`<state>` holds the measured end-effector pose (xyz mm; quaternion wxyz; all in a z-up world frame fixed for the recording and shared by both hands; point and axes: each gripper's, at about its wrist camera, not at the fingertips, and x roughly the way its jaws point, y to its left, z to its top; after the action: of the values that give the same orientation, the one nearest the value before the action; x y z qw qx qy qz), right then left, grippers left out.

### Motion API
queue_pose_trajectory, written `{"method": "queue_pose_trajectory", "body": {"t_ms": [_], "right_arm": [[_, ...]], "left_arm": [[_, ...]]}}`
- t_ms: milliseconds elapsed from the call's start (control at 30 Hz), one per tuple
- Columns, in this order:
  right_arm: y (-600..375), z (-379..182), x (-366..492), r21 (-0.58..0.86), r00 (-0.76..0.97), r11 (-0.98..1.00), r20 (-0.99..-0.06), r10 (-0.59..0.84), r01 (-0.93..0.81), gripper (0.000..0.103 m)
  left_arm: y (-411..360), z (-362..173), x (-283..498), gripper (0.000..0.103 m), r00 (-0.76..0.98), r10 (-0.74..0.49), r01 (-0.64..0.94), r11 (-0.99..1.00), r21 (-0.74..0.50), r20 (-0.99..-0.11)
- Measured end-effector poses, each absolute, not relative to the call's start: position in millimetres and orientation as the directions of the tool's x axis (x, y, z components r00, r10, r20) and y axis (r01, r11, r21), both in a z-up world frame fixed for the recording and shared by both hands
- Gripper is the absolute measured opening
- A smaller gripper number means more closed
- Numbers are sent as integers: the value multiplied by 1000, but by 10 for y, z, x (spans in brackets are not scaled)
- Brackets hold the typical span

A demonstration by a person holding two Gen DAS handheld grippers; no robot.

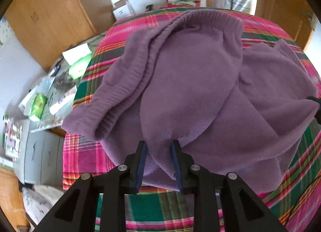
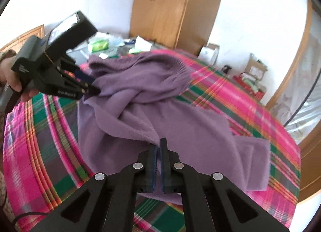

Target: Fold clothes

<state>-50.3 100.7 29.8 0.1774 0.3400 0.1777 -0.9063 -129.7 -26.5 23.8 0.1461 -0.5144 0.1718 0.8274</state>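
Observation:
A purple fleece garment (image 1: 192,83) lies rumpled on a pink and green plaid bed cover (image 1: 84,155). My left gripper (image 1: 159,145) is shut on a fold of its near edge, cloth bunched between the blue pads. In the right wrist view the garment (image 2: 152,99) spreads across the bed, with one part reaching right. My right gripper (image 2: 159,143) is shut on the garment's near edge and holds it slightly raised. The left gripper (image 2: 94,89) also shows there at the left, pinching the cloth, held by a hand.
A cluttered side table (image 1: 50,91) with packets and boxes stands left of the bed. A wooden wardrobe (image 2: 172,9) stands behind it. Cardboard boxes (image 2: 254,69) sit on the floor by the wall. The plaid cover (image 2: 230,95) shows around the garment.

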Motion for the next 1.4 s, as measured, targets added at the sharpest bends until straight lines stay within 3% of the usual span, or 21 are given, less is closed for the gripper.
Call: {"method": "queue_pose_trajectory", "body": {"t_ms": [100, 267, 600, 1000, 1400], "right_arm": [[1055, 400, -498, -224, -755, -890, -631, -179, 398, 3], [1152, 518, -453, -241, -800, -909, -583, -145, 340, 3], [1312, 854, -389, -275, -874, -927, -476, -99, 254, 3], [1537, 885, -832, -291, -872, -941, -489, -10, 173, 3], [1758, 768, -1641, -267, -838, -958, -543, 58, 107, 3]], "left_arm": [[-299, 238, -1402, 26, -364, 130, -401, -916, 29, -922], [-368, 341, -1510, 7, -336, 234, -354, -929, -108, -913], [-481, 826, -1630, 5, -432, 384, -294, -916, -275, -816], [-238, 812, -2058, 6, -452, 403, -276, -912, -305, -796], [-20, 689, -2541, 3, -482, 343, -259, -935, -243, -806]]}}
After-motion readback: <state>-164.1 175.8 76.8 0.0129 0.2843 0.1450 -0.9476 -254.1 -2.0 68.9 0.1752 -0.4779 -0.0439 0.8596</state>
